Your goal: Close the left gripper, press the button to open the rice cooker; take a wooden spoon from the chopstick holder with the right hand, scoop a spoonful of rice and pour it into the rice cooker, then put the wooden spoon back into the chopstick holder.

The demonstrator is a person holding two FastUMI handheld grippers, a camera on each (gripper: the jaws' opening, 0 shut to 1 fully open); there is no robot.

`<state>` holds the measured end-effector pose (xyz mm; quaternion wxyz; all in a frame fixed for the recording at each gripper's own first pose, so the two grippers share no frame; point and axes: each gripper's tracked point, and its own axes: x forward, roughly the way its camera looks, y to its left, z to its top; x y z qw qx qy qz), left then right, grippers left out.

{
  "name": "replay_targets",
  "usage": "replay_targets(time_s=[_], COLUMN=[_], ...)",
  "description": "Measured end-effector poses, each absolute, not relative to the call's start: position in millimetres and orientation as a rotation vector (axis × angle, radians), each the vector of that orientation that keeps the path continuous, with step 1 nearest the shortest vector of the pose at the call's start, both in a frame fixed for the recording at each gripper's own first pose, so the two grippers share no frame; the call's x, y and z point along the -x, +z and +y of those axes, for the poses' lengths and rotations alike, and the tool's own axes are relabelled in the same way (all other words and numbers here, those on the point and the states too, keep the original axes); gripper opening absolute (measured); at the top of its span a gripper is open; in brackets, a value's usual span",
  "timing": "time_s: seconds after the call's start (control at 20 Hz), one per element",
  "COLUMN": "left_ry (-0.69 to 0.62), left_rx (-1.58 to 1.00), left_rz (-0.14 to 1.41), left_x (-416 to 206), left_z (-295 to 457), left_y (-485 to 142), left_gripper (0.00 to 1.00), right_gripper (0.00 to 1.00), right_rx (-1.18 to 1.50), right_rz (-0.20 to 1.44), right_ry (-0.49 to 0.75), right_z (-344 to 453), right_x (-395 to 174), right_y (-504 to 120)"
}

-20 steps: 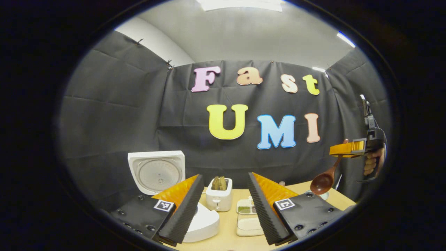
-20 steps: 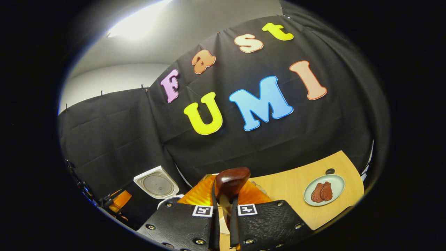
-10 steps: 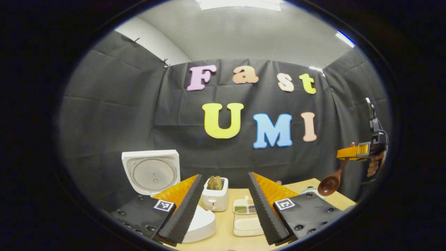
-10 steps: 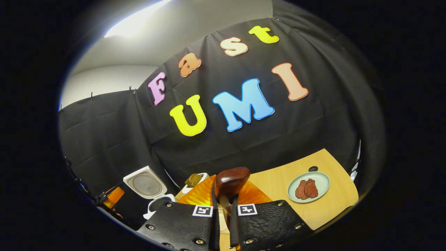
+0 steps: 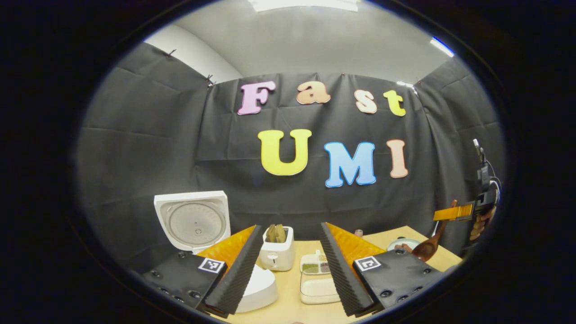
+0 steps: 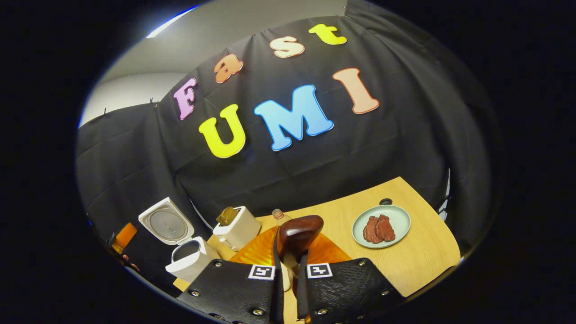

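The white rice cooker point(image 5: 260, 288) stands at the table's left with its lid point(image 5: 192, 221) raised; in the right gripper view the cooker point(image 6: 188, 263) shows an open pot. My left gripper point(image 5: 290, 226) is open with nothing between its fingers, held above the table in front of the cooker. My right gripper point(image 6: 289, 252) is shut on the handle of the wooden spoon point(image 6: 299, 230), bowl forward. From the left gripper view, that right gripper point(image 5: 452, 212) hangs at the far right, and the spoon point(image 5: 427, 248) slants down to just above the table edge. A compartment tray point(image 5: 318, 288) holds pale rice.
A white box with brown slices point(image 5: 275, 253) stands behind the tray, a small bottle point(image 6: 279, 215) beside it. A pale green plate of red meat point(image 6: 381, 225) lies on the right of the wooden table point(image 6: 423, 256). The left gripper point(image 6: 122, 236) shows at the far left.
The right gripper has come down with the spoon, lowering the spoon's bowl towards the table's right end. Its view now takes in more of the table. The left gripper stays open.
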<state>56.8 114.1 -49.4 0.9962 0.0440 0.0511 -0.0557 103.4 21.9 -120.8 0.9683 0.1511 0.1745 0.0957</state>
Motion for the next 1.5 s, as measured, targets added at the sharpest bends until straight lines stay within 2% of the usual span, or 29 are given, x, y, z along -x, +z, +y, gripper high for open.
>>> replay_targets(time_s=[0.25, 0.35, 0.45, 0.6, 1.05, 1.1, 1.45, 1.5], left_ry=[-0.079, -0.111, -0.122, -0.102, -0.045, -0.040, -0.057, -0.053], left_rx=[-0.118, -0.110, -0.099, -0.115, -0.140, -0.145, -0.129, -0.133], left_rz=[0.090, 0.110, 0.111, 0.103, 0.112, 0.115, 0.124, 0.121], left_x=[-54, -50, -48, -46, -45, -45, -51, -54], left_z=[120, 113, 110, 114, 133, 135, 137, 138], left_y=[-46, -53, -53, -49, -48, -49, -57, -55], left_gripper=[0.90, 0.87, 0.89, 0.88, 0.90, 0.87, 0.87, 0.90], right_gripper=[0.12, 0.12, 0.12, 0.12, 0.12, 0.12, 0.12, 0.17], right_rx=[-0.282, -0.282, -0.260, -0.278, -0.265, -0.263, -0.196, -0.167], right_rz=[0.411, 0.423, 0.452, 0.492, 0.586, 0.593, 0.594, 0.596], right_ry=[0.120, 0.096, 0.061, 0.030, -0.009, -0.011, -0.011, -0.010], right_z=[16, 17, 15, 14, 21, 23, 21, 19], right_x=[-109, -111, -114, -117, -127, -126, -127, -124], right_y=[-156, -169, -188, -211, -270, -276, -284, -284])
